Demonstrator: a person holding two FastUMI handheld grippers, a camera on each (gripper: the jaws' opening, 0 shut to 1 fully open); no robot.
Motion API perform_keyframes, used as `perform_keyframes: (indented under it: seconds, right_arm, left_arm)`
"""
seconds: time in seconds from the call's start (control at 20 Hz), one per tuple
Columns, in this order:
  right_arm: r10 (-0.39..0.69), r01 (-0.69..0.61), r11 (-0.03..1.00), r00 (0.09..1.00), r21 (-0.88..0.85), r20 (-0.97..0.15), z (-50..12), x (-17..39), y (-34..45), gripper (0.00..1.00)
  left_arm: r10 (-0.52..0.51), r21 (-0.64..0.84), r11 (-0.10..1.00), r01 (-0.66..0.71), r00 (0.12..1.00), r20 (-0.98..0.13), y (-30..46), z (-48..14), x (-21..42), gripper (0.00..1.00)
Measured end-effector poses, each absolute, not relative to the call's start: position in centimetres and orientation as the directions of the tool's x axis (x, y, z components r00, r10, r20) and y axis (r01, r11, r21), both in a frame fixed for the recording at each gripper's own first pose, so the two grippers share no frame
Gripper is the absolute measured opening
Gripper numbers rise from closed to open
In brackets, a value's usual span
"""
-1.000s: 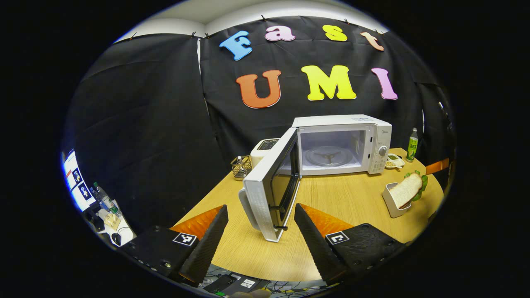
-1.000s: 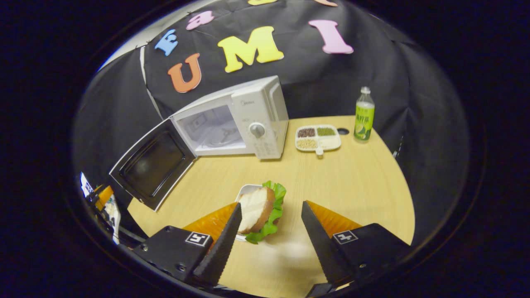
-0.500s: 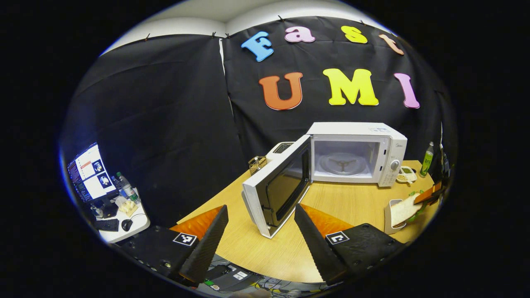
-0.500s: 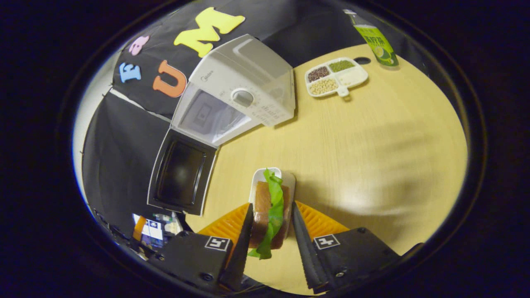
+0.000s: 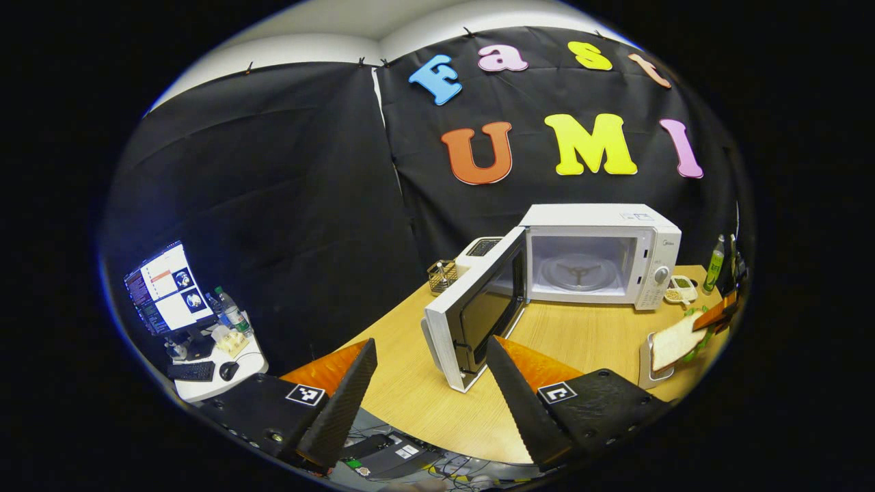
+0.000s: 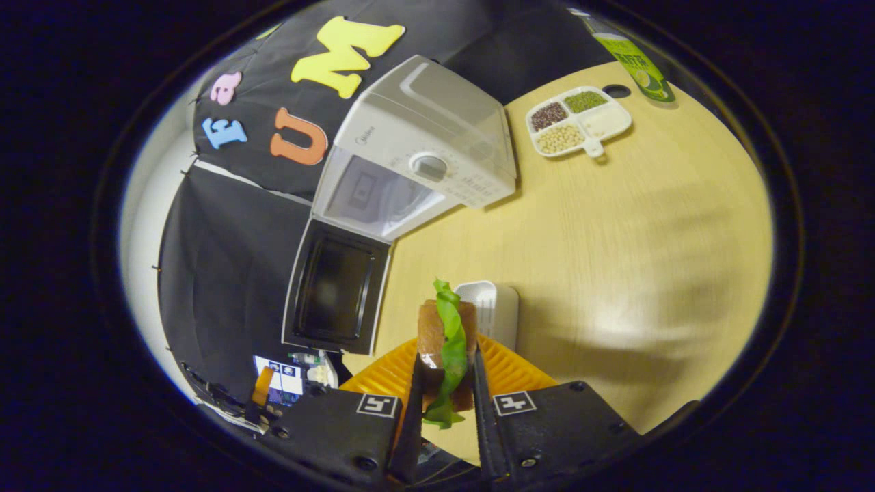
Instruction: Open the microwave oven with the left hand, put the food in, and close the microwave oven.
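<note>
The white microwave stands at the back of the wooden table, its door swung wide, the turntable bare. In the right gripper view the microwave and open door lie ahead to the left. My right gripper is shut on the sandwich, bread with lettuce, held just above its white holder. From the left gripper view the sandwich shows at the far right above the holder. My left gripper is open, empty, near the table's front edge, short of the door.
A divided tray of beans and a green bottle sit right of the microwave. A toaster and a wire basket stand left of it. A side desk with a monitor lies far left.
My right gripper closed on the sandwich and raised it from the holder. My left gripper drew back from the open door, leftward.
</note>
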State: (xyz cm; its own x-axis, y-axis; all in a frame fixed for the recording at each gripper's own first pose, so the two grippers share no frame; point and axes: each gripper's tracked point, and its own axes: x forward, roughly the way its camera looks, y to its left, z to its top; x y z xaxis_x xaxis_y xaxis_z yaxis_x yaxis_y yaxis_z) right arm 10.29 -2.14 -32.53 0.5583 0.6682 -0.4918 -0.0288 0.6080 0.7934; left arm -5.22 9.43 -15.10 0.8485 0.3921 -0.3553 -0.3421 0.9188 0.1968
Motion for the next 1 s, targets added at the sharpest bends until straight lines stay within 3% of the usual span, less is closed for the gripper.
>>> perform_keyframes:
  seconds: [0.3, 0.5, 0.65, 0.7, 1.0]
  right_arm:
    - [0.64, -0.047, 0.554, 0.662, 0.831, -0.39, -26.2, 12.8, 0.8, 0.29]
    - [0.565, -0.028, 0.544, 0.751, 0.839, -0.341, -24.0, 16.2, 4.2, 0.29]
    - [0.468, 0.003, 0.528, 0.833, 0.849, -0.294, -23.0, 19.4, 6.8, 0.29]
    - [0.428, 0.022, 0.527, 0.857, 0.849, -0.288, -23.2, 20.5, 7.6, 0.37]
    - [0.19, 0.173, 0.479, 0.937, 0.861, -0.294, -25.8, 28.0, 11.6, 0.37]
  left_arm:
    - [0.318, 0.185, 0.945, -0.269, 0.882, -0.347, 10.2, -14.7, -3.6, 0.97]
    - [0.236, 0.171, 0.968, -0.186, 0.904, -0.356, 11.1, -14.3, -2.5, 0.97]
    - [0.179, 0.149, 0.98, -0.133, 0.916, -0.358, 12.3, -13.7, -1.8, 0.97]
    - [0.166, 0.15, 0.982, -0.118, 0.918, -0.359, 12.9, -13.5, -1.8, 0.97]
    - [0.124, 0.16, 0.985, -0.068, 0.919, -0.373, 16.6, -12.7, -0.8, 0.97]
